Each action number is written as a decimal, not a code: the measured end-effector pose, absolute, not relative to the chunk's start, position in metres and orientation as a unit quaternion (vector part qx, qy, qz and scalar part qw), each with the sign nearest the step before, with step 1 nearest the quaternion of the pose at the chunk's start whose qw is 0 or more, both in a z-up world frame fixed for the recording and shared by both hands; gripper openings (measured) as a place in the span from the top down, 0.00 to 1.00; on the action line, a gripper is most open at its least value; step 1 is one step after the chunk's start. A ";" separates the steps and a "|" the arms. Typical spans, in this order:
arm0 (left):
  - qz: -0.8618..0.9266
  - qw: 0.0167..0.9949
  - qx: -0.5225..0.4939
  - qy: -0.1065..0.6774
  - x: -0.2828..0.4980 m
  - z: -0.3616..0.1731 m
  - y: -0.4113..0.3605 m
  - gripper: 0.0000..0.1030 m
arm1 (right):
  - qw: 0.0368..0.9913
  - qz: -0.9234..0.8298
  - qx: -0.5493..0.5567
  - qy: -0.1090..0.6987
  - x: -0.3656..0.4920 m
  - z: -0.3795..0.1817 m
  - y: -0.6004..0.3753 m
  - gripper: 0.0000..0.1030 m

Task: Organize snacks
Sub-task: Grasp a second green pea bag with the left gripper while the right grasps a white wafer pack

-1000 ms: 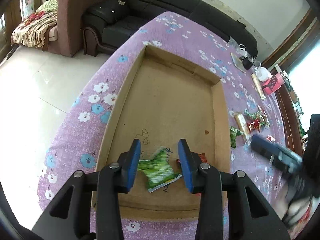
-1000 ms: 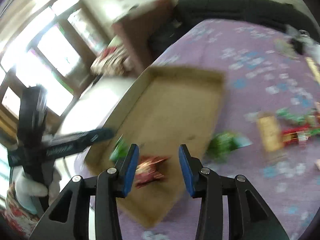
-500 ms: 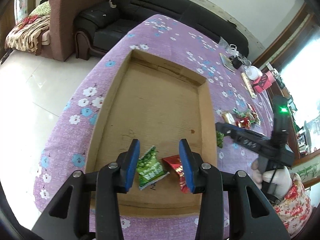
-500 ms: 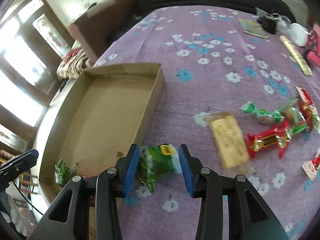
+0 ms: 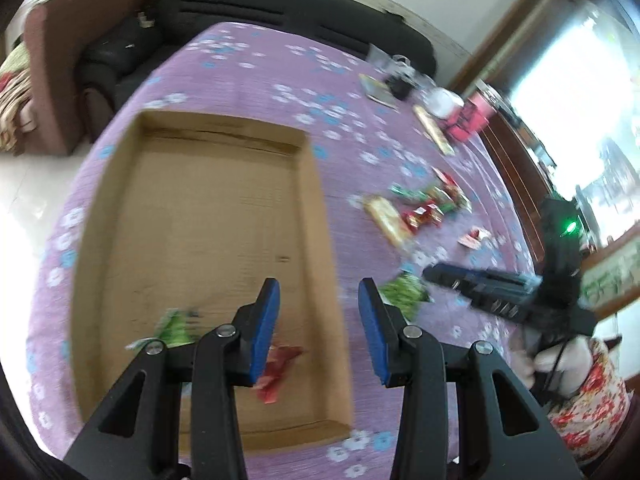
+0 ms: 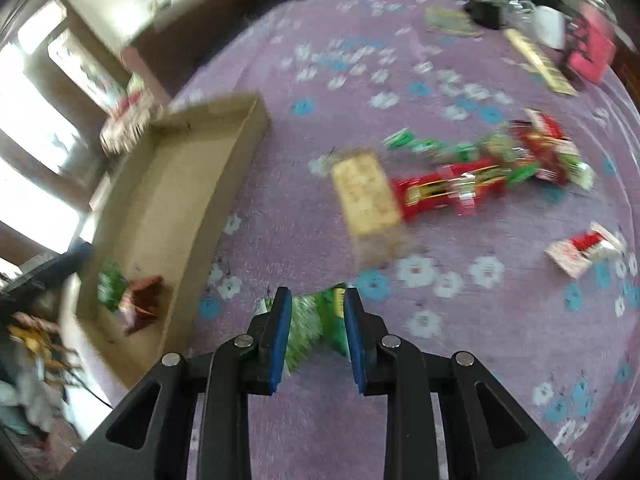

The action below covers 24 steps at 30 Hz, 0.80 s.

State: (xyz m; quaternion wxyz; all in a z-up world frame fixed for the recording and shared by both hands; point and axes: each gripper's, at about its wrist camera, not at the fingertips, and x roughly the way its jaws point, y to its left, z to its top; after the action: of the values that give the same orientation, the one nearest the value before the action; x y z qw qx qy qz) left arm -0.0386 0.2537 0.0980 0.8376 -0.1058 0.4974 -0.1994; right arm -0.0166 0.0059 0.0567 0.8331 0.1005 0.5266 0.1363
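The right claw (image 6: 314, 330) has just closed on a green packet (image 6: 320, 320); left claw (image 5: 318, 332) empty, over the box (image 5: 120, 184) holding two snacks.

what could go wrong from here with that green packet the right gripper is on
The right hand-held gripper has just been closing on the green packet, pinching crinkly wrapper, so it may slip out. The cardboard box wall stands between packet and box floor; a low carry could snag it.
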 end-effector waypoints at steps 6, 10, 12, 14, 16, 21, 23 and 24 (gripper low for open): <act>-0.234 0.823 -0.076 0.513 -0.042 0.089 0.193 0.55 | 0.839 0.113 0.125 0.518 -0.016 0.058 -0.054 0.70; -0.234 0.819 -0.051 0.522 -0.037 0.075 0.157 0.55 | 0.833 0.126 0.116 0.526 -0.019 0.050 -0.068 0.70; -0.234 0.820 -0.032 0.521 -0.035 0.071 0.143 0.55 | 0.833 0.135 0.114 0.525 -0.013 0.052 -0.071 0.70; -0.233 0.820 -0.012 0.523 -0.031 0.064 0.133 0.53 | 0.834 0.139 0.124 0.519 -0.016 0.055 -0.085 0.70; -0.230 0.820 0.013 0.524 -0.028 0.057 0.121 0.52 | 0.837 0.135 0.139 0.512 -0.016 0.055 -0.103 0.68; -0.222 0.812 0.034 0.539 -0.017 0.035 0.104 0.45 | 0.838 0.089 0.202 0.500 -0.022 0.052 -0.159 0.55; -0.219 0.811 0.040 0.541 -0.014 0.030 0.097 0.43 | 0.831 0.072 0.224 0.504 -0.019 0.046 -0.176 0.55; -0.219 0.809 0.043 0.544 -0.013 0.028 0.095 0.43 | 0.828 0.067 0.233 0.505 -0.017 0.044 -0.181 0.55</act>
State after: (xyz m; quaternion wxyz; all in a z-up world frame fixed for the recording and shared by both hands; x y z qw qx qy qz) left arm -0.0128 0.0945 0.0278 0.8090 0.0431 0.5437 -0.2189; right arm -0.0168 -0.1808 0.0437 0.8284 0.2326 0.5052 0.0667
